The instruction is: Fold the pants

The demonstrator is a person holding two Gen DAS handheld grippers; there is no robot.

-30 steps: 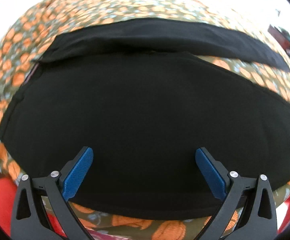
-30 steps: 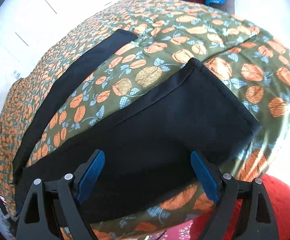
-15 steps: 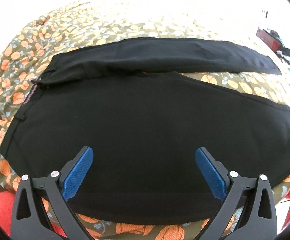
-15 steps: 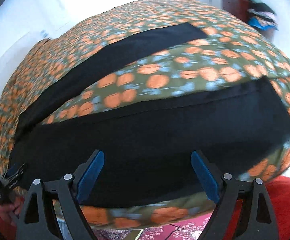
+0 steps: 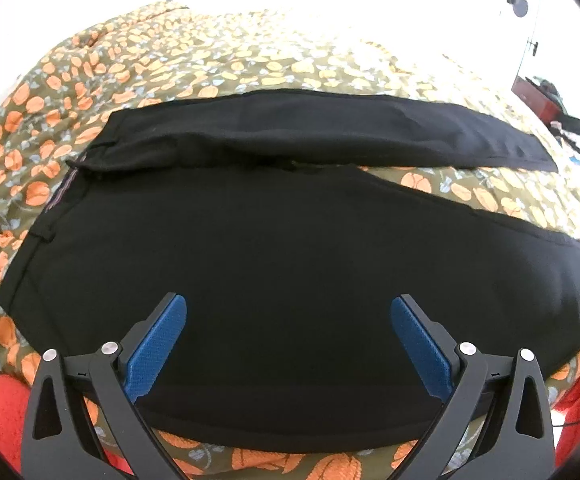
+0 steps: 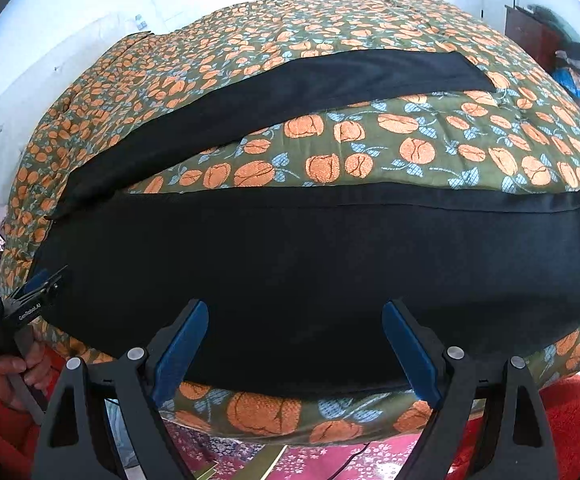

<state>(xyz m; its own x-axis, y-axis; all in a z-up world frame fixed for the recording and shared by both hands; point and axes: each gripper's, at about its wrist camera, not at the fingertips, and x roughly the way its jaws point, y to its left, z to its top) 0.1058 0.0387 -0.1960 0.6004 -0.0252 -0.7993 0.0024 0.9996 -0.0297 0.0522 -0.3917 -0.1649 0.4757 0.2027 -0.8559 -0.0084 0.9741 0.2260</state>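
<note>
bedspread (image 6: 370,140) (orange pumpkin print on olive) | dark cabinet (image 6: 530,36) at far right | pink floral floor (image 6: 330,460)

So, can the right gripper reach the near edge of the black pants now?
Probably yes: the right gripper is open above the pants, and nothing lies on the near edge.

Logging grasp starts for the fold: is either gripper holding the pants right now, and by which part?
Nothing is held. The left gripper and right gripper both hover open above the black pants.
</note>
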